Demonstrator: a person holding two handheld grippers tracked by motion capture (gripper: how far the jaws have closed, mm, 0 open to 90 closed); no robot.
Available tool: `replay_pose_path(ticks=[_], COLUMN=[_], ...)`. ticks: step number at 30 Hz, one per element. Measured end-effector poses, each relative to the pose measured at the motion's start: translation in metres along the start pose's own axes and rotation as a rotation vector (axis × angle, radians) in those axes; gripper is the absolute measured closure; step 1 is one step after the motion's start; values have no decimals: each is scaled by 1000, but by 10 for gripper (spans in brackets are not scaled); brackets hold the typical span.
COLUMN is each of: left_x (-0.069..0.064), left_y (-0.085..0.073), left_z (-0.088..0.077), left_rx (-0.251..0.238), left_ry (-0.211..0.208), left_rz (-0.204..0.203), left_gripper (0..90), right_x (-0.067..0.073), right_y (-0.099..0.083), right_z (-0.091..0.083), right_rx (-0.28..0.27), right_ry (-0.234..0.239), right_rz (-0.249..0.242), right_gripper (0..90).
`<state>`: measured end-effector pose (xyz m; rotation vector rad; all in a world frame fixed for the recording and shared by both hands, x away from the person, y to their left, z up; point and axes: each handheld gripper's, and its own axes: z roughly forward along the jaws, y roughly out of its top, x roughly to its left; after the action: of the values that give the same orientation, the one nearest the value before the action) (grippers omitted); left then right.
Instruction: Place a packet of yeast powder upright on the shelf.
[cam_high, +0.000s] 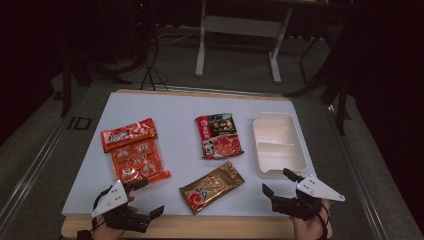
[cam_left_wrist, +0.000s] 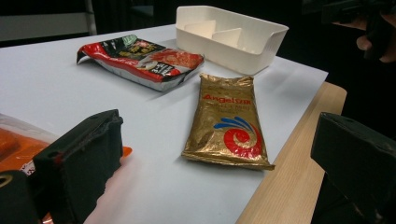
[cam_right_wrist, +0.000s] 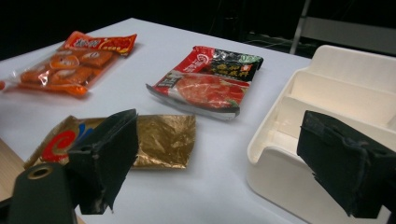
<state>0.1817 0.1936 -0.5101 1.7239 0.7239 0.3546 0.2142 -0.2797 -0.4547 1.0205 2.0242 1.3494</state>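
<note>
Both tongs stand wide and hold nothing, the left tongs (cam_high: 141, 198) beside the orange packet (cam_high: 135, 152) and the right tongs (cam_high: 279, 184) just short of the white tray (cam_high: 300, 155). A gold pouch (cam_high: 212, 187) lies flat on the worktop (cam_high: 170, 107) between them, a red packet (cam_high: 219, 135) beyond it.

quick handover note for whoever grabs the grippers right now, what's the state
Left gripper: open, holding nothing, at the near left edge beside the orange snack pack.
Right gripper: open, holding nothing, just in front of the white divided tray.
Gold packet lies flat near the front edge, between the grippers; red and black packet lies mid-table.
Done: nothing yet; no packet is in the tray.
Left: probably loading the three packets into it; the gold one is the nearest.
</note>
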Motion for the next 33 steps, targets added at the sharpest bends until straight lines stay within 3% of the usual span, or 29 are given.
replay_pose_path(ticks=[5, 11, 13, 17, 18, 28, 29, 33], left_x=[0, 2, 3, 4, 4, 1, 1, 1], left_y=[1, 3, 3, 2, 3, 2, 2, 2], left_z=[2, 4, 5, 4, 5, 6, 6, 6], left_rx=[3, -6, -6, -3, 0, 5, 7, 7], left_ry=[6, 13, 12, 14, 12, 0, 0, -3], left_rz=[-4, -2, -6, -6, -6, 5, 5, 3], left_gripper=[25, 26, 25, 26, 26, 26, 26, 26], right_x=[5, 9, 9, 6, 7, 9, 8, 9], right_y=[2, 2, 2, 2, 3, 18, 22, 26], right_z=[-1, -7, -9, -12, -16, -30, -32, -32], right_rx=[28, 23, 28, 20, -10, -72, -91, -94], right_ry=[7, -27, -64, -63, -64, -87, -57, -48], right_rz=[-27, -67, -78, -42, -32, -17, 1, -12], right_gripper=[139, 144, 136, 137, 139, 137, 133, 130])
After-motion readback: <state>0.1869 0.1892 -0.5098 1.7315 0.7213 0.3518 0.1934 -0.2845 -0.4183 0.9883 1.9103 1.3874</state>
